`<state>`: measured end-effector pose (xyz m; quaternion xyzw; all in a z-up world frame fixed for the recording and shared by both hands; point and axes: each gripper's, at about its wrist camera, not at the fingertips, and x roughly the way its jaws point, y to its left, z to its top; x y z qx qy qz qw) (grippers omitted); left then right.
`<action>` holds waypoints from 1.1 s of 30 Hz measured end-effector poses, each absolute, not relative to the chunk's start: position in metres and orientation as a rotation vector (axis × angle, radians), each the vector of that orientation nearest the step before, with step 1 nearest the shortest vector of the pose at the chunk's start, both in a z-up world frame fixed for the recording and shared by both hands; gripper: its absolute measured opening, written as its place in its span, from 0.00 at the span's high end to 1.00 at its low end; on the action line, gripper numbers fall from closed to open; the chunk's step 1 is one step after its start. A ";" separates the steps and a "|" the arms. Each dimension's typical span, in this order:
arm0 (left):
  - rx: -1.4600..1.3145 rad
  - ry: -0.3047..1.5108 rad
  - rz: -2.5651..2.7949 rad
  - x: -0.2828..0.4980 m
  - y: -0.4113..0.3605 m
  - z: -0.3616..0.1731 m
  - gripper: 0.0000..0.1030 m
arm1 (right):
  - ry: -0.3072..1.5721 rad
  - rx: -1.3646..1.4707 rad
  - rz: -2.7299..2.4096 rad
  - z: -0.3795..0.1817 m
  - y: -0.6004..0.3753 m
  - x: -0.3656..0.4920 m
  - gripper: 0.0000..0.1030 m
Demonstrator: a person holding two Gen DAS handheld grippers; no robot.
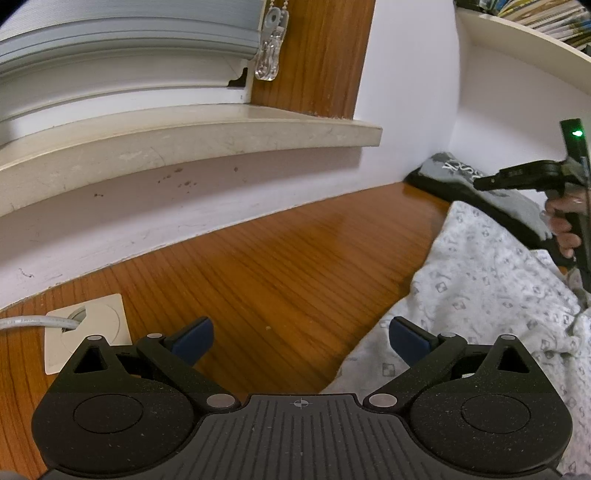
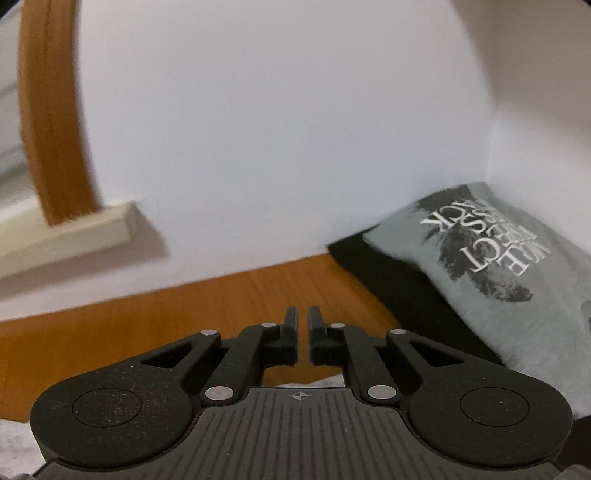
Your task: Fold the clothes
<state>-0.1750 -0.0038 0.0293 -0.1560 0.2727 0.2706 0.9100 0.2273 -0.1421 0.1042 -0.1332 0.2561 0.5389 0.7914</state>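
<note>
A white garment with a small grey print (image 1: 480,295) lies crumpled on the wooden tabletop (image 1: 277,266) at the right. My left gripper (image 1: 301,332) hovers open at the cloth's left edge, with its right blue pad (image 1: 408,338) over the fabric and nothing between the pads. My right gripper (image 2: 303,317) is closing to a narrow gap and holds nothing. It hangs above the table, left of a folded grey T-shirt with white lettering (image 2: 498,266) that lies on a folded black garment (image 2: 399,288). In the left wrist view the right gripper (image 1: 480,183) hangs over that stack.
A white wall (image 2: 277,129) backs the table, with a stone window sill (image 1: 184,140) and wooden frame (image 1: 321,55) at the left. A white cable outlet plate (image 1: 88,328) sits in the tabletop. A shelf with books (image 1: 535,18) is at upper right.
</note>
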 end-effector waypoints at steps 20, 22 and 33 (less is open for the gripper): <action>-0.178 0.680 0.586 -0.200 -0.068 0.047 0.00 | 0.510 -0.537 1.534 0.053 -0.174 0.132 0.59; -0.145 0.704 0.599 -0.205 -0.073 0.040 0.00 | 0.512 -0.531 1.534 0.052 -0.171 0.134 0.59; -0.155 0.692 0.734 -0.241 -0.033 0.034 0.02 | 0.505 -0.533 1.563 0.046 -0.129 0.124 0.59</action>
